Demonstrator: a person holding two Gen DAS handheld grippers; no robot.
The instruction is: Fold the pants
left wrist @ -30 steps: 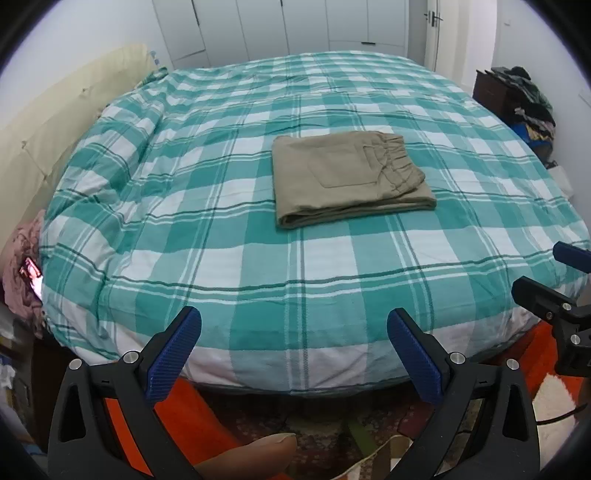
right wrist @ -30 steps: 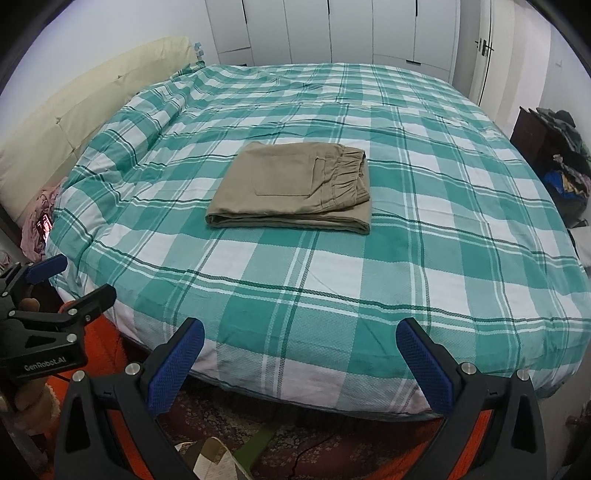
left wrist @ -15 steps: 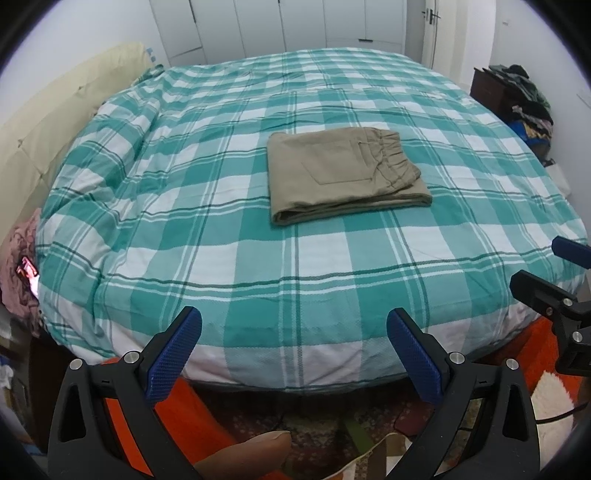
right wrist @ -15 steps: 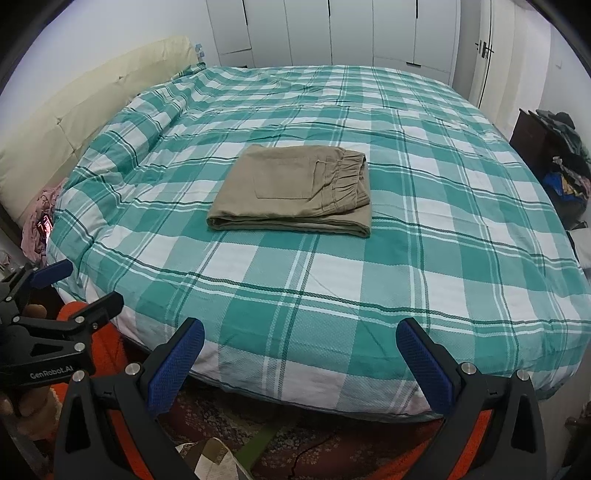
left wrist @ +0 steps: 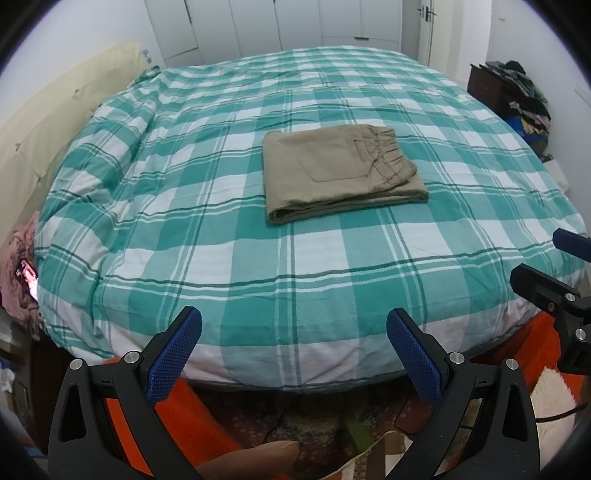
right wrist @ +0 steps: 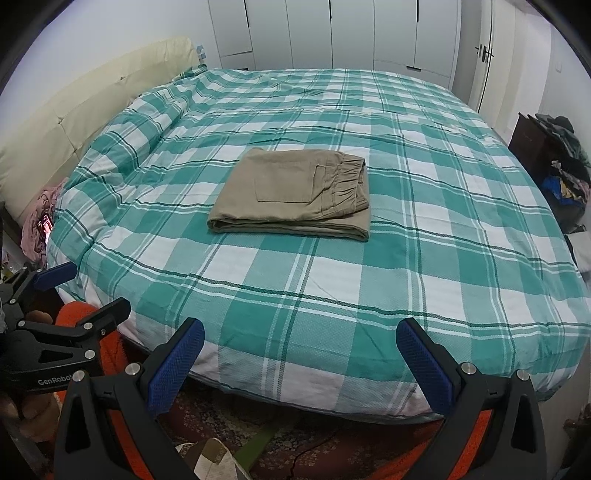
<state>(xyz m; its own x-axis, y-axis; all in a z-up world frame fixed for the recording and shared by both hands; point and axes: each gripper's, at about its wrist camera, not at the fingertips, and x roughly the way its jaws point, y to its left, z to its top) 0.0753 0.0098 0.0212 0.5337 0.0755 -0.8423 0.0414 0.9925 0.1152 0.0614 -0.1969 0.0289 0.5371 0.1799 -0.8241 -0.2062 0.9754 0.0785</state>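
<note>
Bedroom with white wardrobe doors (right wrist: 369, 33) along the far wall and a cream padded headboard (right wrist: 74, 122) on the left side. Bed covered by a teal-and-white plaid duvet (left wrist: 207, 229), mostly flat, some rumpling toward the headboard side. Khaki pants (left wrist: 340, 171) lie near the middle of the duvet, folded into a compact rectangle with several layers stacked; elastic waistband bunched at the right end, a patch pocket facing up, folded edge toward the cameras. Same bundle in the right wrist view (right wrist: 295, 194), lying flat, nothing touching it. Left gripper (left wrist: 293, 354) held low off the near edge of the bed, blue-padded fingers spread wide with nothing between them, well apart from the pants. Right gripper (right wrist: 299, 363) likewise off the near edge, fingers spread wide, nothing held. Each gripper appears at the margin of the other's view: right one at the right border of the left wrist view (left wrist: 554, 291), left one at the lower left of the right wrist view (right wrist: 55, 332). Orange rug (left wrist: 192, 417) and a darker patterned carpet (right wrist: 295, 428) on the floor below the bed edge. Pink fabric heap (right wrist: 38, 221) beside the headboard end; dark cabinet piled with clothes (right wrist: 554, 158) at far right.
</note>
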